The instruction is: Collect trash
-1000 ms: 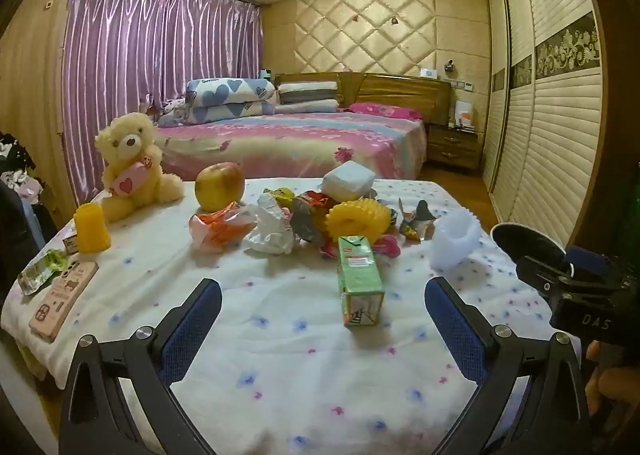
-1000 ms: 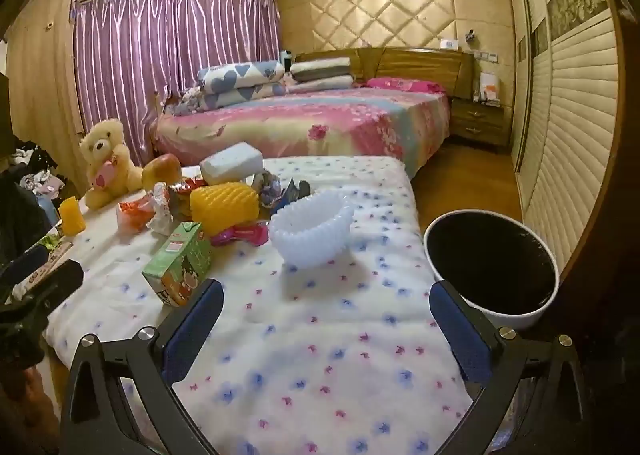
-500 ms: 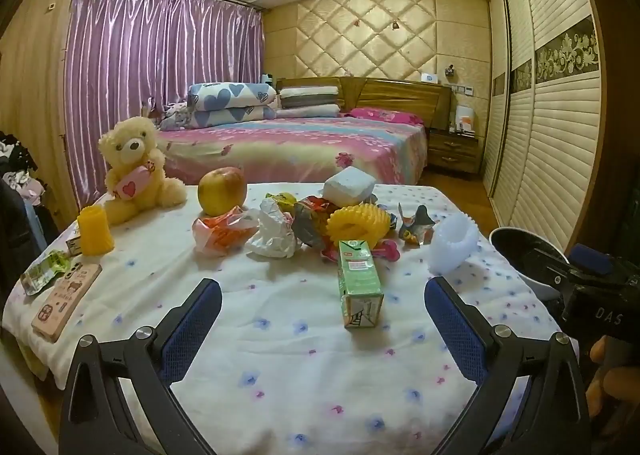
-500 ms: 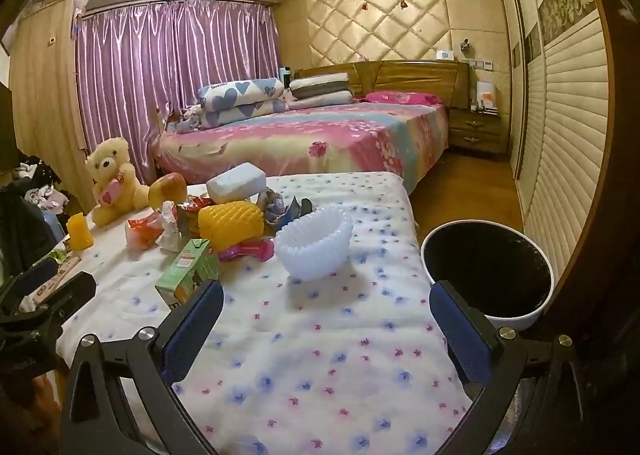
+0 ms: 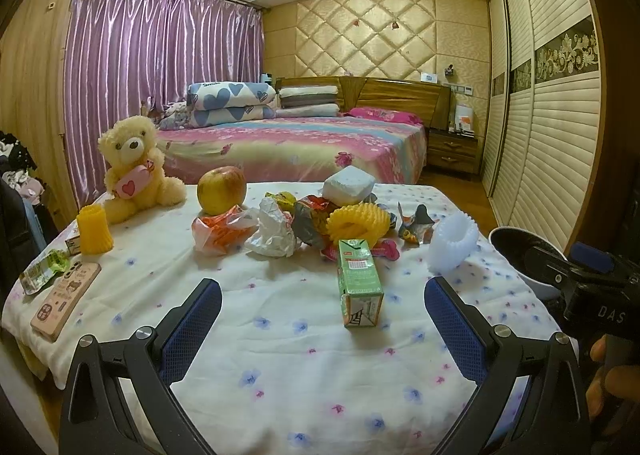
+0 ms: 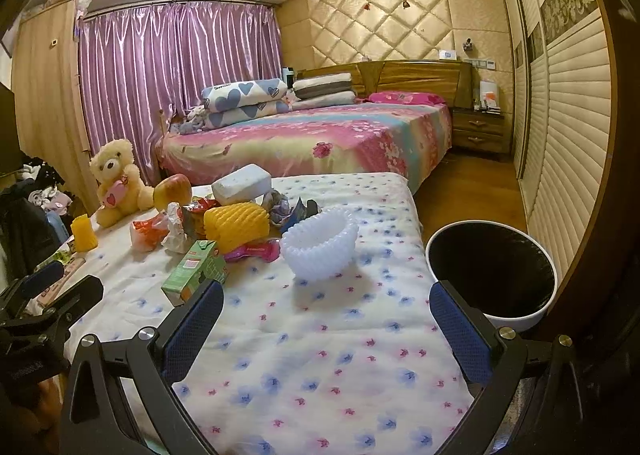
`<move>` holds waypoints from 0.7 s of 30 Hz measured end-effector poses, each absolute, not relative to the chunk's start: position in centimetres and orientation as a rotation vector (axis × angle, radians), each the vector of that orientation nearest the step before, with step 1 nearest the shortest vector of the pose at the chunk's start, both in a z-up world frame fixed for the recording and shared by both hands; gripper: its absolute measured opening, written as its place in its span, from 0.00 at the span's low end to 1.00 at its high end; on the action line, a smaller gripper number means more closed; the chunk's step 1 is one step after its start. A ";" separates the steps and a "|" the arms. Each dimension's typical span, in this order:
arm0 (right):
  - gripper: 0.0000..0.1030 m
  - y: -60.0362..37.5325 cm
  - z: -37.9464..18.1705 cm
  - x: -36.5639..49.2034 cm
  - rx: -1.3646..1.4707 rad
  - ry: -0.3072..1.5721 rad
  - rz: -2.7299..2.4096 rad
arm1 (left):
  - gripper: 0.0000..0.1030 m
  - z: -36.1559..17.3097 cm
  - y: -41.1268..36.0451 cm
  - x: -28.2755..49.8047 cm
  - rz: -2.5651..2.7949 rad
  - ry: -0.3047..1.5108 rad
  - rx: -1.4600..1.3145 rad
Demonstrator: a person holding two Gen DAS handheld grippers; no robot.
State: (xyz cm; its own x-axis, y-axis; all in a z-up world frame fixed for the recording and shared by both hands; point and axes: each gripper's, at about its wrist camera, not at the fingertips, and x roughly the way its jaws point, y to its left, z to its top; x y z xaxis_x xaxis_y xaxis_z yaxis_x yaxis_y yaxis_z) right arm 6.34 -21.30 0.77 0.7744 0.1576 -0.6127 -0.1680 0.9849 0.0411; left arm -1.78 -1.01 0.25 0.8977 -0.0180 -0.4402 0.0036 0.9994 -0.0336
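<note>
Trash lies on a table with a flowered white cloth [image 5: 280, 355]: a green juice carton [image 5: 358, 281] [image 6: 195, 271], a white foam net [image 5: 454, 241] [image 6: 320, 243], a yellow foam net [image 5: 356, 221] [image 6: 236, 225], crumpled white plastic [image 5: 274, 229], an orange bag [image 5: 218, 231] and wrappers [image 5: 414, 223]. A white bin with a black liner [image 6: 490, 269] stands by the table's right side. My left gripper [image 5: 322, 319] is open and empty, short of the carton. My right gripper [image 6: 326, 329] is open and empty, short of the white net.
A teddy bear [image 5: 134, 167], an apple [image 5: 222, 189], a yellow cup-like net [image 5: 94, 229], a phone [image 5: 66, 301] and a white foam block [image 5: 348, 185] are also on the table. A bed [image 5: 296, 147] lies behind, wardrobe doors [image 5: 560, 135] to the right.
Both grippers have drawn back and risen a little, so the table objects look slightly farther and lower. Nothing on the table has moved. Both grippers stay open.
</note>
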 end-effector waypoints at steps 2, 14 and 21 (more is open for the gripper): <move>1.00 -21.3 0.7 6.4 -0.016 0.662 0.177 | 0.99 0.3 -1.1 -1.8 -0.011 0.458 -0.031; 1.00 -21.4 0.6 6.4 -0.001 0.663 0.186 | 0.99 0.1 -1.1 -1.6 -0.017 0.457 -0.028; 1.00 -21.5 0.7 6.5 0.005 0.666 0.186 | 0.99 0.1 -1.1 -1.6 -0.018 0.456 -0.030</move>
State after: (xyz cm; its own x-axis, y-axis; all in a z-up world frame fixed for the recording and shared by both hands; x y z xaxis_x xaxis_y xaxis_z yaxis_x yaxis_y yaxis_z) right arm 6.48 -21.46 0.66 0.7702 0.1733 -0.6138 -0.1701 0.9833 0.0642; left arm -1.56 -1.14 0.08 0.8975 -0.0242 -0.4403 0.0108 0.9994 -0.0329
